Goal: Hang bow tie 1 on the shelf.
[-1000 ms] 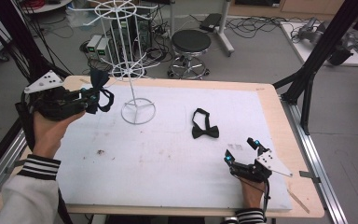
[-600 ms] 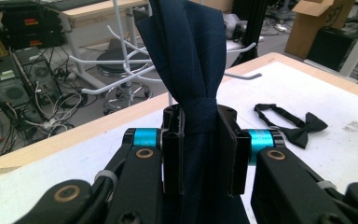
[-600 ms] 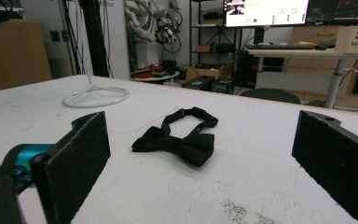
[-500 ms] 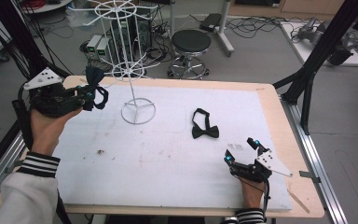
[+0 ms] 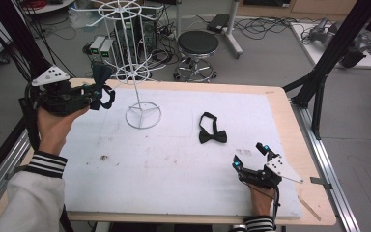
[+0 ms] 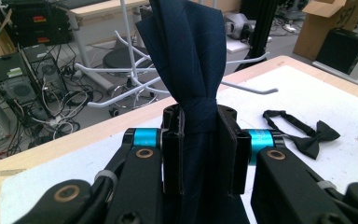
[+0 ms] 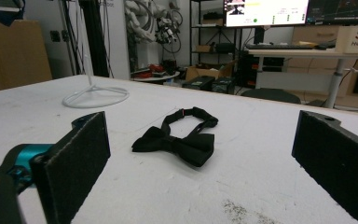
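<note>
Two bow ties are in play, and the work in hand looks like hanging them on the white wire display stand [image 5: 136,63].

At the far left, the left tongs [image 5: 98,92] are pinched hard on a dark navy fabric bow tie [image 6: 189,60]. In the left gripper view the pads clamp the cloth right at its knotted waist, so one wing fans upward above the grip in soft vertical folds with a faint pinstripe. In the high view its strap loop [image 5: 109,96] dangles free beside the tongs. Gripping at the knot probably leaves that loop loose, ready to slip over one of the stand's thin white hooks [image 6: 249,88], which reach out just beyond the tie.

The stand rises from a ring base [image 5: 143,115] on the white-covered table [image 5: 183,169], with its lower tier of prongs near the raised tie.

Further right, a black bow tie with a curled strap [image 5: 211,131] lies flat on the table, well apart from the stand, apparently waiting its turn.

At the right, the right tongs [image 5: 251,155] rest low near the table's front edge, spread wide and holding nothing. The right gripper view has the black tie [image 7: 179,137] lying ahead between the parted pads, so that hand seems parked but aimed at it.
</note>
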